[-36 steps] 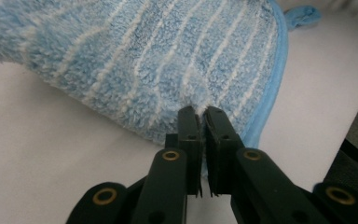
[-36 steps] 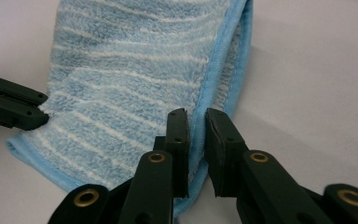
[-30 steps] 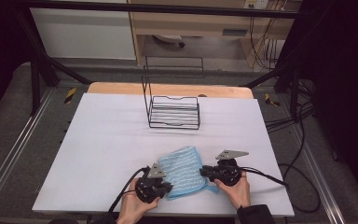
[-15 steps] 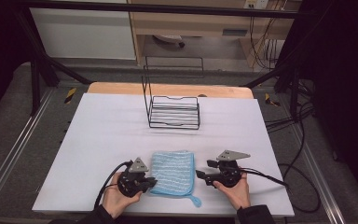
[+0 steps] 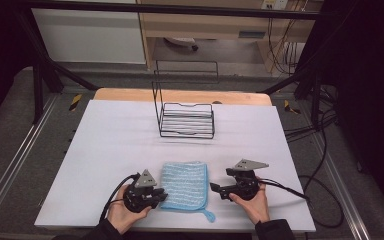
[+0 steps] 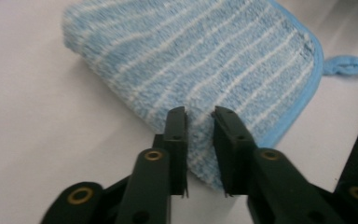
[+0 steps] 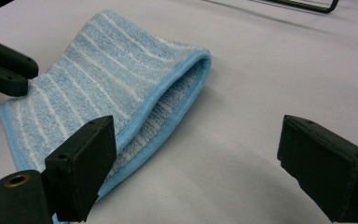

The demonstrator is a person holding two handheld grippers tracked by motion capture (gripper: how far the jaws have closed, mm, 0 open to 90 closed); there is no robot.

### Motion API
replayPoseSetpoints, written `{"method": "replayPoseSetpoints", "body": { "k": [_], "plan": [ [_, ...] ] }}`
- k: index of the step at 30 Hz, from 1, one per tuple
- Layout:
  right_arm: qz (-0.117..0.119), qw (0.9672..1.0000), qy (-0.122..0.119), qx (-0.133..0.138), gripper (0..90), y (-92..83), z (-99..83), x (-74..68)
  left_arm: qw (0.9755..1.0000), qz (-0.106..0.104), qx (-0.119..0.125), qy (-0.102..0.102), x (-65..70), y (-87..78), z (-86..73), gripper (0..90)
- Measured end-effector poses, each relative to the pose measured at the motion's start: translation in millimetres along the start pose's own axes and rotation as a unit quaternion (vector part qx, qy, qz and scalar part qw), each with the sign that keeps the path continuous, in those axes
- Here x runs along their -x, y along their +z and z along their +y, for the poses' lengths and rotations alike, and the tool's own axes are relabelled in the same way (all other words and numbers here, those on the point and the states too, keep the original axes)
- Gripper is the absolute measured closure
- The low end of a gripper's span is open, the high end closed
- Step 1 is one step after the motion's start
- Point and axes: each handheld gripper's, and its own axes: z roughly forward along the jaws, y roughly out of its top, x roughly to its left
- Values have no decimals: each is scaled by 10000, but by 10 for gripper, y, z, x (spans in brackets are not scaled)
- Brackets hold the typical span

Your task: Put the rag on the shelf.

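A light blue cloth with white stripes (image 5: 184,184) lies folded on the white table (image 5: 105,140) near its front edge, a hanging loop (image 5: 209,216) at its near right corner. My left gripper (image 5: 162,195) is at the cloth's left edge. In the left gripper view its jaws (image 6: 200,126) have just been opening and stand a little apart, with the cloth's (image 6: 200,51) folded edge between them. My right gripper (image 5: 214,189) is just right of the cloth. Its jaws (image 7: 198,140) have just been opening and stand wide, nothing between them, the cloth's (image 7: 112,79) open side beside one jaw.
A black wire rack (image 5: 187,120) with a tall back frame stands at the table's far middle. Cables trail from both grippers toward the front edge and right side. A wooden strip (image 5: 180,95) borders the table's far edge.
The cloth, loosely spread and slanted a second ago, now lies as a neat folded rectangle. My left hand has shifted left off the cloth's top. Both grippers' jaws have opened.
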Motion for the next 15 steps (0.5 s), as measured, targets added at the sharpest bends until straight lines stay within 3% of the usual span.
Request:
{"method": "replayPoseSetpoints", "body": {
  "k": [4,6,7,8,15],
  "plan": [
    [3,10000,31,15,94,-4,12,7,9997,169,141,-77,-95,-59,20,558],
    [3,10000,36,16,90,-3,12,8,9995,232,146,-132,-149,-66,27,530],
    [6,10000,37,25,82,-3,13,8,9995,258,135,-154,-175,-68,32,467],
    [6,10000,37,25,82,-3,13,8,9993,282,153,-190,-197,-73,35,467],
    [13,10000,38,-15,62,-10,7,1,9988,301,337,-193,-287,-82,81,255]
  ]
}}
